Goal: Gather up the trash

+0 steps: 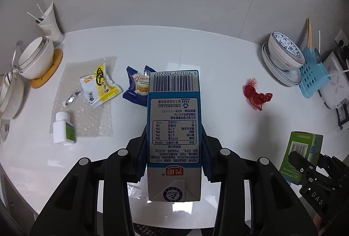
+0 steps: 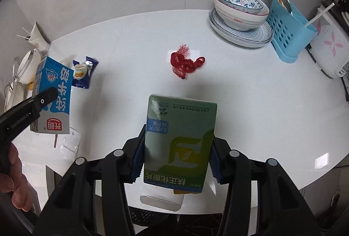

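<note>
My left gripper is shut on a blue and white milk carton, held above the white table; the same carton shows at the left of the right wrist view. My right gripper is shut on a green medicine box, its end flap hanging open; that box appears at the right of the left wrist view. On the table lie a red mesh scrap, a blue snack wrapper, a yellow snack packet, a white pill bottle and a clear bubble-wrap sheet.
Stacked white bowls on a cork coaster and a white cup with sticks stand at the left. A patterned bowl on plates, a blue utensil holder and a white appliance line the right. A hand shows at lower left.
</note>
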{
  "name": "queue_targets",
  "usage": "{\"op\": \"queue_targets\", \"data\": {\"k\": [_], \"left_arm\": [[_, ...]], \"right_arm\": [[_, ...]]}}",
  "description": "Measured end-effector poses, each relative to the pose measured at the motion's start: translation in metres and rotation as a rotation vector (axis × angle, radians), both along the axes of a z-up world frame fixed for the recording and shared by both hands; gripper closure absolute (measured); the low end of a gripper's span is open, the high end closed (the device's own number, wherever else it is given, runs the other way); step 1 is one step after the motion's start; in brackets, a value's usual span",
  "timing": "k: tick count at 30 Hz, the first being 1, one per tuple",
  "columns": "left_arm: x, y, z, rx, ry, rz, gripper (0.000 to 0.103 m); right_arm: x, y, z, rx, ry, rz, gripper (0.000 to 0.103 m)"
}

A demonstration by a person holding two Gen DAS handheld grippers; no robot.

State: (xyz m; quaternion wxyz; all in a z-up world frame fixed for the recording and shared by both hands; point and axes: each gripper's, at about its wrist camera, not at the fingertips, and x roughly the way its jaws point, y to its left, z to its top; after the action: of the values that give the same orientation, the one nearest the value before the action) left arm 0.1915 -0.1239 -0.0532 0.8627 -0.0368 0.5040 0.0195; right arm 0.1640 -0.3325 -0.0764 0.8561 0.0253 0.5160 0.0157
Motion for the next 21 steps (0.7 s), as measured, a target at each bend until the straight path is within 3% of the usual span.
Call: {"op": "queue_targets", "data": {"k": [21], "left_arm": [[-0.119, 0.011, 0.011, -0.042, -0.071, -0.027, 0.064]], "right_arm": [[-0.083, 0.027, 0.013, -0.009, -0.118, 0.056, 0.056]]}}
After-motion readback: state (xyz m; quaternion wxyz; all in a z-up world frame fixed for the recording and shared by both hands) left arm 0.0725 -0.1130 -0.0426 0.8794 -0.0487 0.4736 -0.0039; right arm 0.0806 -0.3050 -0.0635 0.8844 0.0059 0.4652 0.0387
